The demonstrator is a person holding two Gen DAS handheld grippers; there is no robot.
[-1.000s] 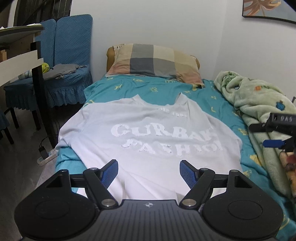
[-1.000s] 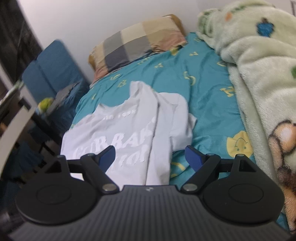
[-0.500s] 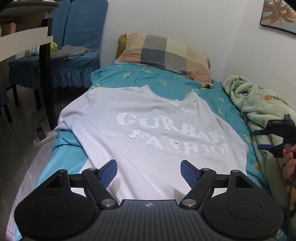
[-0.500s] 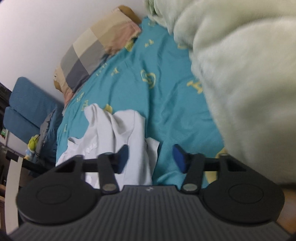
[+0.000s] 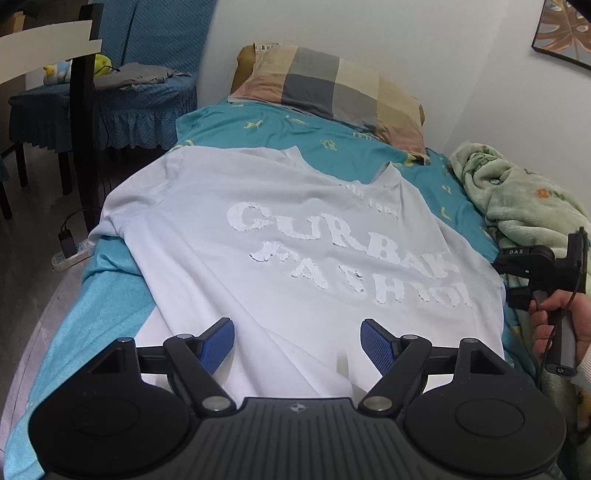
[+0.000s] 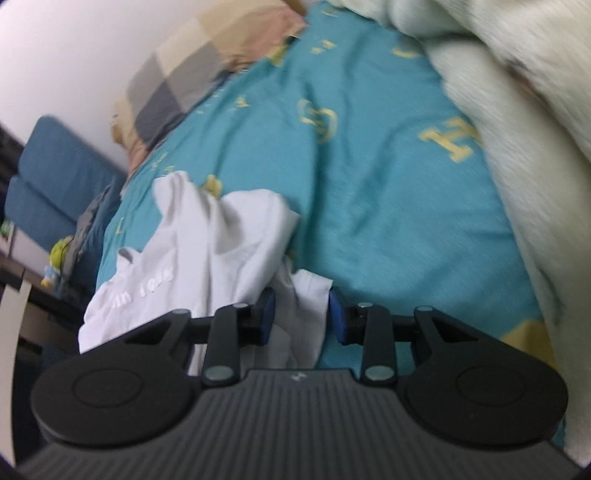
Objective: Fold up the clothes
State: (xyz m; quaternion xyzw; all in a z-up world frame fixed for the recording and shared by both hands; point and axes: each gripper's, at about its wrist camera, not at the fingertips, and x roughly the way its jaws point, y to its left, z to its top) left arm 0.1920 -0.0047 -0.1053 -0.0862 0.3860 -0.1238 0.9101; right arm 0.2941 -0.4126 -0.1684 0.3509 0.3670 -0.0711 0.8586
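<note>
The white cotton T-shirt (image 5: 295,258) had big flaky white letters reading "GURBAK" over what looked like "FASHION", last letters cut off. The black plastic right gripper (image 5: 532,258) said "DAS". The teal printed bedsheet (image 6: 369,147) showed a yellow "H".

Right wrist view: motion-blurred throughout.
T-shirt (image 5: 295,266) hem: hidden behind the left gripper's body.
Wall picture (image 5: 565,33): cut off by the frame edge.
</note>
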